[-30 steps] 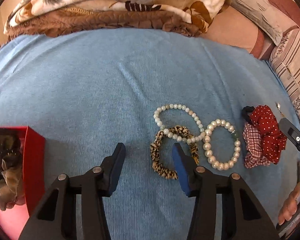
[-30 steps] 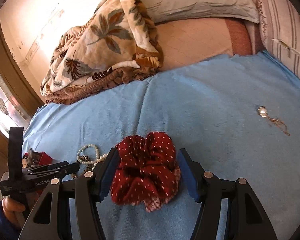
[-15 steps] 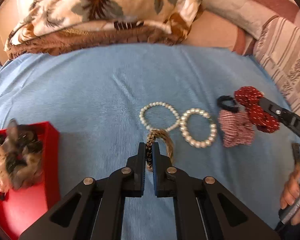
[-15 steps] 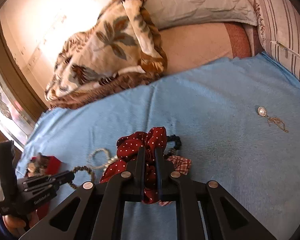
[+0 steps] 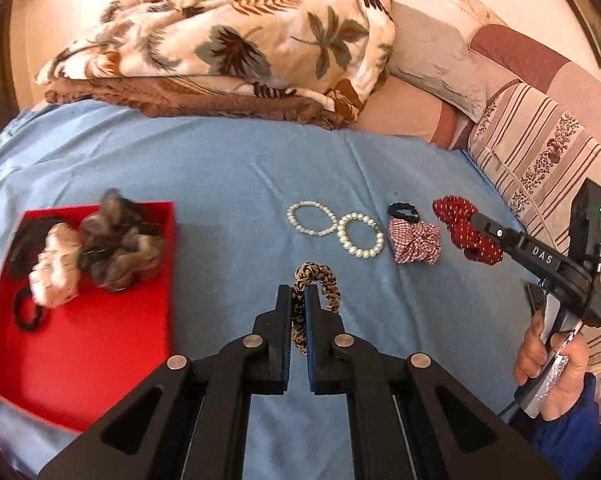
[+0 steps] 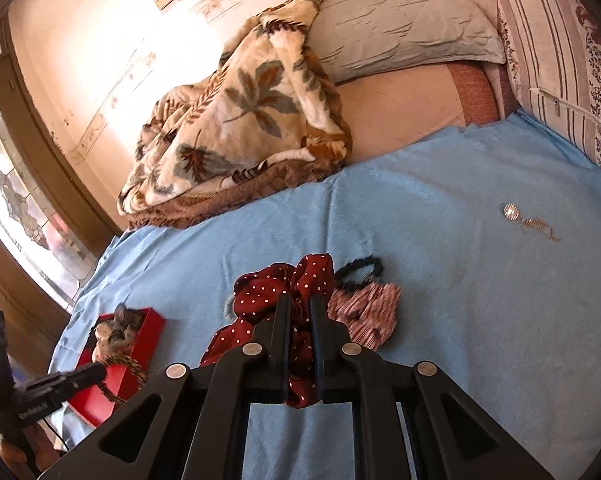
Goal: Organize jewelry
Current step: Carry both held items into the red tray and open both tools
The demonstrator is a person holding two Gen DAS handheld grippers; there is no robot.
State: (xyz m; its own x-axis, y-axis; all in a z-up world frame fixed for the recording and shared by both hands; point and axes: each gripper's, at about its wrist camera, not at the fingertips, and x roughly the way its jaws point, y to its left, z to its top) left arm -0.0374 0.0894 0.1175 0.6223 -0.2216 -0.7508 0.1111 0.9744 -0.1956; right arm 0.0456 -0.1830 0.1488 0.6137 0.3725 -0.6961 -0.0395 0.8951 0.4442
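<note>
Jewelry and hair ties lie spread over the blue bedsheet [image 5: 220, 168]. At the lower centre of the left wrist view, the left hand-held gripper [image 5: 298, 312] has its jaws pressed together on a leopard-print scrunchie [image 5: 320, 280], which sticks up beyond the fingertips. Past it, near the frame's middle, two pearl bracelets [image 5: 336, 228] lie touching each other; just to their right sit a checked scrunchie [image 5: 414, 242] and a thin black hair tie [image 5: 402, 212] at its upper edge. At the left a red tray [image 5: 80, 360] on the sheet holds a pile of grey and white scrunchies and dark hair ties. In the right wrist view, the right hand-held gripper [image 6: 298, 328] is clamped on a red polka-dot scrunchie [image 6: 268, 292], whose folds bulge out above and below the narrow gap. A small gold pendant with chain [image 6: 528, 222] lies well apart at the right of that frame. A leaf-patterned blanket [image 5: 228, 40] and a grey pillow [image 6: 400, 20] sit at the top of the frames.
</note>
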